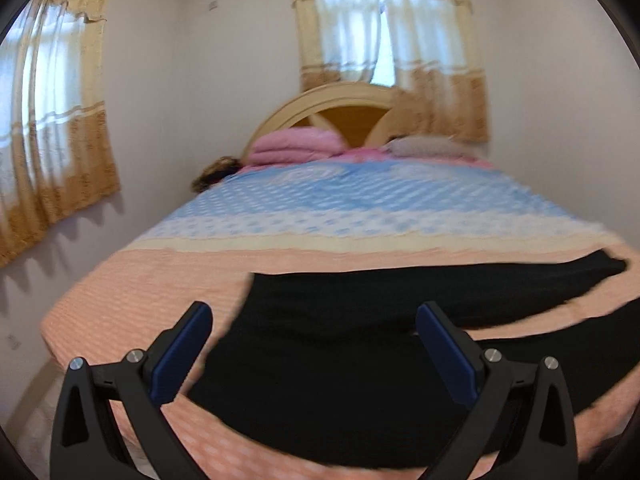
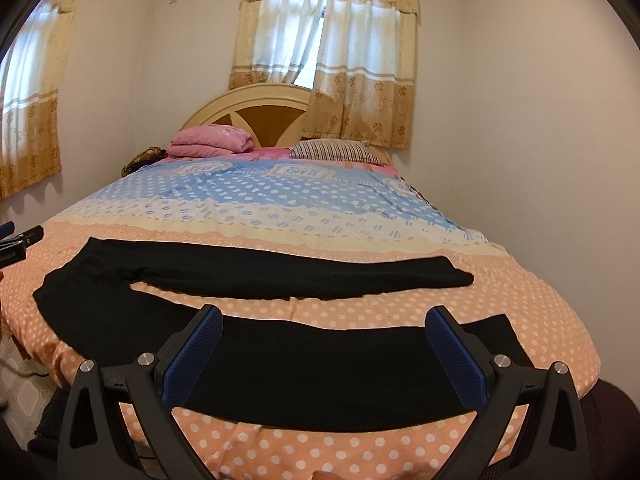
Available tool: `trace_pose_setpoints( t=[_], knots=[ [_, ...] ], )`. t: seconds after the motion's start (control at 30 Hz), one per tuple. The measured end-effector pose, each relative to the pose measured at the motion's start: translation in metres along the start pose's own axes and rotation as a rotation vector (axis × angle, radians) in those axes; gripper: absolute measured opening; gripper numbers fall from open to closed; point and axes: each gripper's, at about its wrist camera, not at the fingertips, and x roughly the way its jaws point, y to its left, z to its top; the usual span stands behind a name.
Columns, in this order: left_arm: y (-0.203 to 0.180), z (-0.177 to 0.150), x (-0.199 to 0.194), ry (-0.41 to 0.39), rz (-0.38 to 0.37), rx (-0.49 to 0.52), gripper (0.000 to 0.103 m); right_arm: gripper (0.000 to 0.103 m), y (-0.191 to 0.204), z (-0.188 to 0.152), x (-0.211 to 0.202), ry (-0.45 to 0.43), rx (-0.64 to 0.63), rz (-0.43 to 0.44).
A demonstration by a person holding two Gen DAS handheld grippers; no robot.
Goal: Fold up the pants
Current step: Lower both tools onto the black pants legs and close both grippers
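Black pants [image 2: 280,356] lie spread flat across the foot of the bed, waist to the left and both legs stretching right, with a gap of bedspread between the legs. In the left wrist view the waist end of the pants [image 1: 340,352] fills the foreground. My left gripper [image 1: 314,344] hovers open above that waist part, nothing between its blue pads. My right gripper [image 2: 324,344] hangs open over the near leg, holding nothing. The left gripper's tip [image 2: 18,242] also shows at the far left edge of the right wrist view.
The bed carries a peach polka-dot and blue bedspread [image 2: 320,208]. A folded pink blanket [image 2: 212,142] and a striped pillow [image 2: 332,150] rest by the headboard [image 2: 256,108]. Walls close in on both sides, with curtained windows [image 2: 328,60] behind and to the left.
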Motion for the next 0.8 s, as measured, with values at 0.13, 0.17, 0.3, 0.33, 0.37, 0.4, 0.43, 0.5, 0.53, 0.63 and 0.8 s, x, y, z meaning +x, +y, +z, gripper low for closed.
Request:
trace_pose_setpoints(
  t=[0.13,0.17,0.3,0.33,0.37,0.4,0.43,0.5,0.53,0.63,0.8],
  knots=[
    [0.045,0.004,0.057,0.068,0.057,0.011,0.103,0.102,-0.02,-0.003,0.024,0.043,0.057,0.007],
    [0.055,0.005,0.072,0.092,0.043,0.004,0.103,0.102,-0.026,-0.003,0.031,0.058,0.078,0.013],
    [0.076,0.01,0.128,0.175,0.003,-0.011,0.103,0.101,-0.049,0.001,0.063,0.123,0.133,0.015],
    [0.078,0.01,0.136,0.188,-0.005,-0.019,0.103,0.101,-0.054,0.005,0.07,0.13,0.135,0.013],
    [0.079,0.011,0.146,0.207,-0.019,-0.031,0.103,0.097,-0.062,0.01,0.077,0.137,0.142,0.009],
    [0.08,0.011,0.158,0.226,-0.039,-0.041,0.103,0.092,-0.068,0.015,0.083,0.145,0.15,0.0],
    [0.081,0.012,0.169,0.242,-0.043,-0.045,0.102,0.09,-0.076,0.02,0.09,0.153,0.16,-0.002],
    [0.078,0.011,0.187,0.275,-0.056,-0.056,0.094,0.086,-0.089,0.029,0.101,0.162,0.181,-0.004],
    [0.076,0.011,0.198,0.296,-0.071,-0.054,0.09,0.086,-0.095,0.033,0.107,0.168,0.181,-0.02],
    [0.073,0.012,0.223,0.348,-0.085,-0.046,0.082,0.084,-0.11,0.044,0.125,0.186,0.182,-0.034],
    [0.07,0.016,0.251,0.4,-0.123,-0.035,0.078,0.083,-0.143,0.057,0.16,0.225,0.235,-0.063]
  ],
)
